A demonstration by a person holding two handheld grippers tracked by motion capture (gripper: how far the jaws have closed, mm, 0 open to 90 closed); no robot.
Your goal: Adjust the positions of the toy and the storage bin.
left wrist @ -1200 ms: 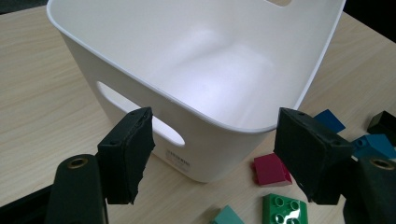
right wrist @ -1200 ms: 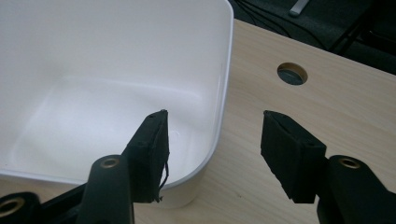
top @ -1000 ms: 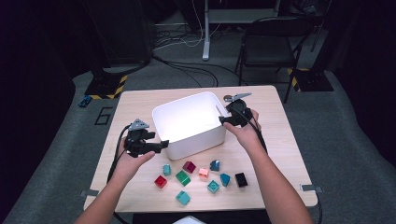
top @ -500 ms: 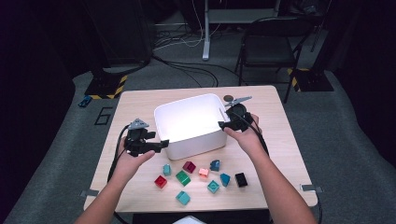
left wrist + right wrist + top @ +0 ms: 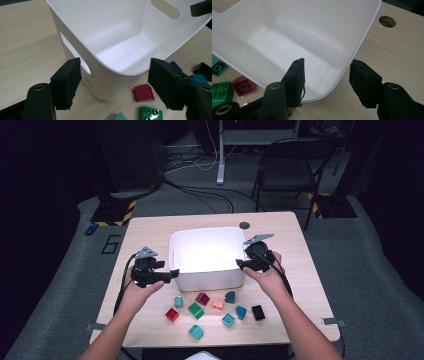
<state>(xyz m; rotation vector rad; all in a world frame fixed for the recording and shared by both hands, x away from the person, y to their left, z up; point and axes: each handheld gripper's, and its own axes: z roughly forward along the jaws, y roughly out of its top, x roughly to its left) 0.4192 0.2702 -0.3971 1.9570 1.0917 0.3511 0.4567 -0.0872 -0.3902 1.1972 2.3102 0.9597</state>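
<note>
1. The right gripper (image 5: 242, 263) sits at the bin's (image 5: 210, 279) right rim, at about 3 o'clock. Its jaws are spread, one inside the wall and one outside. They have just been closing and then opening a bit, with the rim between them. The pads do not press on the wall.
2. The left gripper (image 5: 172, 274) is at the bin's near left corner, at about 8 o'clock. Its jaws are spread wide on both sides of the corner and pinch nothing.
3. In the left gripper view, the corner of the bin (image 5: 110, 82) sits between the two pads, apart from both.
4. The table (image 5: 150, 232) is light wood. It has a round hole (image 5: 244, 225) at 12 o'clock from the right gripper.
5. The floor (image 5: 60, 285) is grey. A black chair (image 5: 285, 170) stands behind the table, at 1 o'clock.
6. The white bin stands in the middle of the table. Nothing is in it.
7. Small blocks (image 5: 202, 298) lie on the table at 6 o'clock from the bin, near it. They are red, green, blue, pink and black.
</note>
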